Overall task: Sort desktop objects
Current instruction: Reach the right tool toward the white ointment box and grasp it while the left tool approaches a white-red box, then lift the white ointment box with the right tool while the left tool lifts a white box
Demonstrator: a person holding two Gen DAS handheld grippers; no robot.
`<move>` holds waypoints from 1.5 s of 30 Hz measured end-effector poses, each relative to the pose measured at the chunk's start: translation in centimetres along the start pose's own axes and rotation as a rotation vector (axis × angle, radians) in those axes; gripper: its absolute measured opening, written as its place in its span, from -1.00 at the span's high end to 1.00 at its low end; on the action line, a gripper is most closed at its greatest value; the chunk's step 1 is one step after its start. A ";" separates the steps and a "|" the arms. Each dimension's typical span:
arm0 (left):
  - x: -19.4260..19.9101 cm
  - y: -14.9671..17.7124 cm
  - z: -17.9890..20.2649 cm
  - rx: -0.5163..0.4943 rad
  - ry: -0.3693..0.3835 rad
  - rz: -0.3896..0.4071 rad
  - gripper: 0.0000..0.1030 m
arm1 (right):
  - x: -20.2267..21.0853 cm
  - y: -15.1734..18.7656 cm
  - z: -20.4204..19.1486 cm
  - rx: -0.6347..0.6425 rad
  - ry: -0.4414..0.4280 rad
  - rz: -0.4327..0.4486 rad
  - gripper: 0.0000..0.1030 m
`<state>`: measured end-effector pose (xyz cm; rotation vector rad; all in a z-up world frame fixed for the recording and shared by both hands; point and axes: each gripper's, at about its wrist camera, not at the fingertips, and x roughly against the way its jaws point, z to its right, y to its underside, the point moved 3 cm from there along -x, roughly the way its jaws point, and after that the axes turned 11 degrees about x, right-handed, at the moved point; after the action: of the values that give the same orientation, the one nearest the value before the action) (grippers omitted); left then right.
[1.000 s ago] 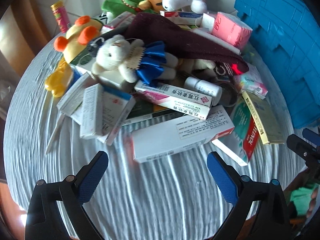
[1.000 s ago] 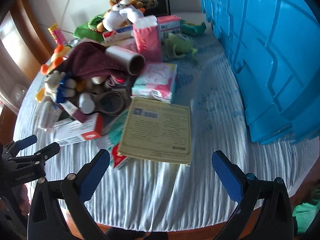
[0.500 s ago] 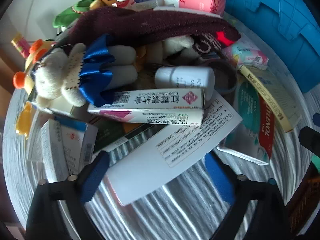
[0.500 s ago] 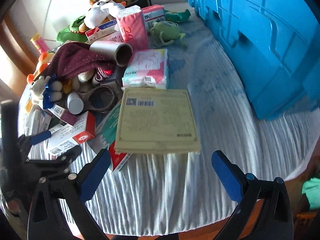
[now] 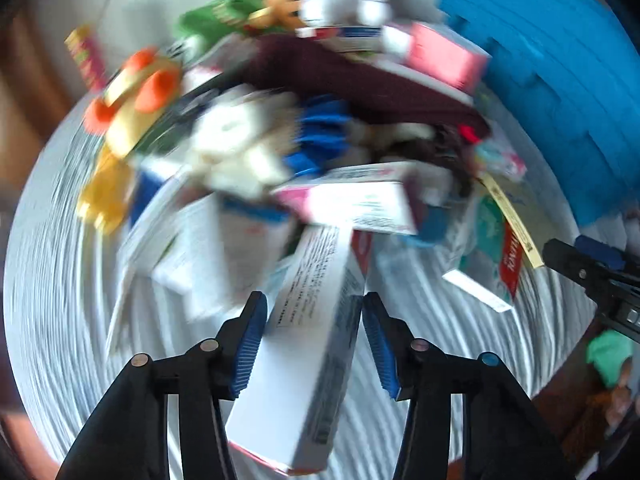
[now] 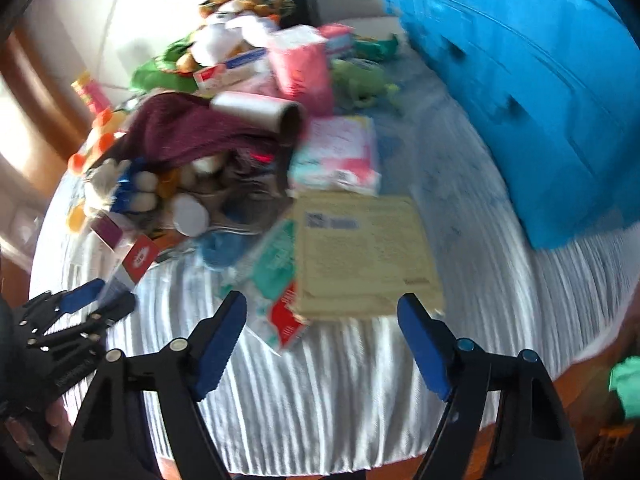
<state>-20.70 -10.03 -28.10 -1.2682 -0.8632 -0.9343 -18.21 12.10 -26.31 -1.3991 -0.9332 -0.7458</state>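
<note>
Left wrist view: the left gripper [image 5: 314, 334] is clenching a long white medicine box [image 5: 308, 356] between its blue pads, one pad pressing each long side; the box is standing tilted up off the white tablecloth [image 5: 72, 300], its far end pointing toward the pile [image 5: 280, 140] of plush toys, cartons and a maroon cloth [image 5: 360, 80]; the picture is blurring heavily, so the print on the box is not readable. Judging by its look, the box is thin cardboard, light and fairly stiff along its length but likely to dent under a hard squeeze; the pads are taking it across the narrow width near the middle, which seems a sound place, though a hold so far from the far end may be letting it tip. The blue crate [image 5: 560, 92] is standing at the right edge of the table, well apart from the box.

Right wrist view: the right gripper [image 6: 322, 340] is hanging released, its jaws standing wide apart and touching nothing; it is hovering over the tablecloth just short of a flat yellowish box [image 6: 364, 256], which is lying partly over a green and red carton [image 6: 276, 276]; the yellowish box looks light, stiff and broad, perhaps easier to take by its near edge than across its face. The left gripper is showing at the lower left with the white box's red end beyond it.
</note>
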 end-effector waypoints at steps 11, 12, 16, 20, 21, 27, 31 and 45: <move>4.0 2.1 -7.6 0.242 -0.097 0.087 -0.47 | -2.6 -2.7 -6.9 0.251 -0.161 -0.033 -0.51; 3.6 1.5 -7.7 0.241 -0.094 0.087 -0.47 | -2.8 -2.7 -7.3 0.262 -0.166 -0.038 -0.47; 2.0 -0.4 -7.0 0.233 -0.068 0.086 -0.47 | -3.7 -2.6 -9.1 0.303 -0.184 -0.060 -0.15; -0.8 -1.5 -6.4 0.213 -0.061 0.035 -0.39 | -4.5 -2.6 -10.5 0.329 -0.193 -0.079 -0.15; -1.6 -1.6 -6.4 0.208 -0.060 0.018 0.02 | -4.8 -2.6 -10.8 0.336 -0.194 -0.084 -0.15; -1.8 -1.3 -7.6 0.197 -0.052 0.017 0.48 | -6.2 -2.5 -12.7 0.390 -0.206 -0.107 -0.15; -1.9 -1.4 -8.1 0.197 -0.038 0.020 0.16 | -7.2 -2.4 -13.9 0.426 -0.214 -0.123 -0.15; -0.7 -0.2 -10.6 0.246 -0.009 0.046 0.46 | -8.6 -2.6 -13.9 0.414 -0.210 -0.146 0.63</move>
<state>-20.94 -20.47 -29.80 -1.0767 -0.9224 -0.7609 -23.11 -2.72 -31.89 -1.0628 -1.2847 -0.4803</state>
